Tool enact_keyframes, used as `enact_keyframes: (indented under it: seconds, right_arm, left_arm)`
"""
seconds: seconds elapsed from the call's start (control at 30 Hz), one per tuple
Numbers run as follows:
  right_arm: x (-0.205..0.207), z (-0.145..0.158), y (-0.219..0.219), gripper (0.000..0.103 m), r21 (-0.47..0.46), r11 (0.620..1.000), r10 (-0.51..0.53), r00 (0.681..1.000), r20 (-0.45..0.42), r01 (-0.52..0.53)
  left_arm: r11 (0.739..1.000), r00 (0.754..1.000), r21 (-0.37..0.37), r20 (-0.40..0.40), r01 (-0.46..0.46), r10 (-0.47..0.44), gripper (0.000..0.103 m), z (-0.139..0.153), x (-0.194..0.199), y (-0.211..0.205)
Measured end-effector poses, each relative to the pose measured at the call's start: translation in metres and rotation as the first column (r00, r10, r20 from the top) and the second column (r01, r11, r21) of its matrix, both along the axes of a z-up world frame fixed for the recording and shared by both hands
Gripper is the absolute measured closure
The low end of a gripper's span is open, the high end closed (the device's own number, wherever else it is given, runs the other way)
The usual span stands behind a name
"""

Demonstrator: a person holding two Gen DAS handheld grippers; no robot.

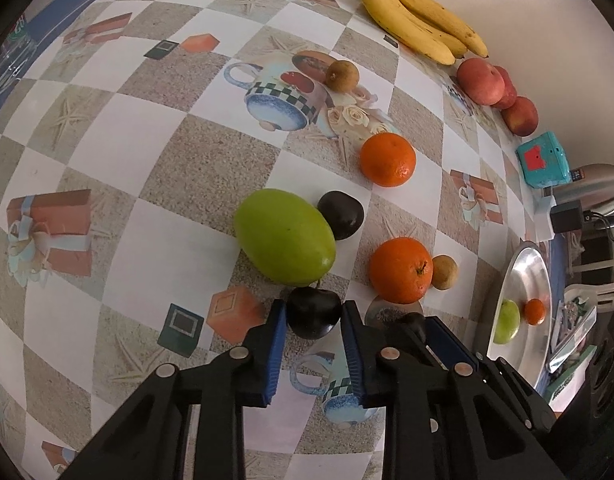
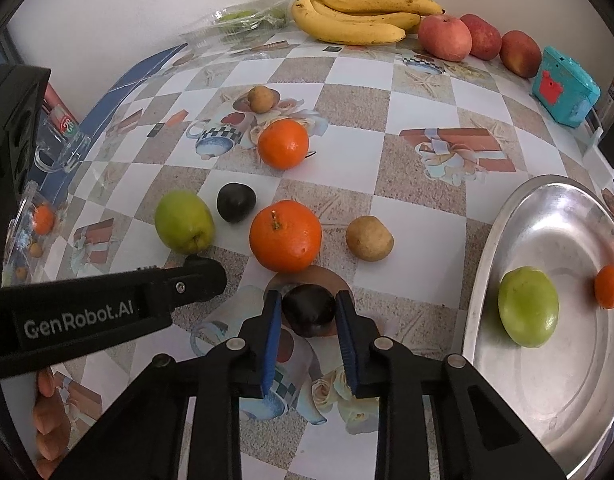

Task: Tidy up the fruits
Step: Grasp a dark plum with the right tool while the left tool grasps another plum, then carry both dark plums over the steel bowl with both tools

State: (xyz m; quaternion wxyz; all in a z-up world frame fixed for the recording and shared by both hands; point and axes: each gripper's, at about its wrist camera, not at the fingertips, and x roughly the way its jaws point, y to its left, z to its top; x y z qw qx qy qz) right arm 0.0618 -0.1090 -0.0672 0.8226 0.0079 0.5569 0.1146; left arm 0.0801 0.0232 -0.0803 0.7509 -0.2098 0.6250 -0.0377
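Both hand-held grippers are down among loose fruit on a checked, picture-printed surface (image 2: 419, 92). The left gripper (image 1: 314, 312) has its blue-padded jaws pinching a dark, round plum (image 1: 313, 312) that lies just below a large green oval fruit (image 1: 285, 236); the right gripper (image 2: 309, 308) has its jaws pinching a second dark plum (image 2: 309, 310) that rests on the surface just left of a round metal tray (image 2: 547, 384). Neither plum appears lifted yet. Progress, judged from the layout, is early: the tray holds only a green fruit (image 2: 529, 306) and a small orange one (image 2: 609, 286), while two large oranges (image 2: 285, 236) (image 2: 283, 144), a third dark plum (image 2: 235, 202), two small brown round fruits (image 2: 369, 238) (image 2: 261, 99) and the large green oval fruit are scattered in the middle. A bunch of yellow bananas (image 2: 359, 18) and three red apples (image 2: 445, 36) lie along the far wall (whether these count as sorted cannot be told). The gripped plums are nearly spherical, so no long axis matters; in the left wrist view the left plum's stem end faces up and away, toward the green fruit. That green oval fruit lies with its long axis slanting from upper left to lower right in the left wrist view.
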Motion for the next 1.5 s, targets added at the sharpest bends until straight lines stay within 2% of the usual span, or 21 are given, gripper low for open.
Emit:
enact_keyframes:
  seconds: [0.2, 0.6, 0.83, 1.13, 1.3, 1.5]
  right_arm:
    - [0.000, 0.005, -0.002, 0.075, 0.017, 1.000, -0.006, 1.000, 0.012, 0.006]
    - [-0.007, 0.038, -0.012, 0.075, 0.061, 0.998, -0.036, 0.995, 0.089, 0.031]
    - [-0.008, 0.043, -0.022, 0.075, 0.062, 0.997, -0.060, 0.994, 0.092, 0.055]
    - [-0.011, 0.051, -0.068, 0.075, 0.071, 0.983, -0.177, 0.979, 0.104, 0.171]
    - [-0.016, 0.053, -0.108, 0.075, 0.068, 0.962, -0.270, 0.957, 0.105, 0.264]
    - [-0.024, 0.050, -0.154, 0.075, 0.035, 0.925, -0.381, 0.920, 0.095, 0.379]
  left_arm:
    - [1.000, 1.000, -0.005, 0.012, -0.017, 0.017, 0.074, 0.007, -0.001, 0.005]
    - [0.999, 0.995, -0.026, 0.099, -0.028, 0.031, 0.074, 0.042, -0.004, 0.005]
    - [0.999, 0.992, -0.029, 0.123, -0.021, 0.025, 0.074, 0.051, -0.005, -0.002]
    - [0.999, 0.989, -0.020, 0.145, 0.032, -0.029, 0.074, 0.059, -0.009, -0.028]
    - [0.996, 0.984, 0.003, 0.156, 0.085, -0.084, 0.074, 0.062, -0.014, -0.053]
    - [0.985, 0.968, 0.016, 0.183, 0.174, -0.174, 0.074, 0.067, -0.022, -0.092]
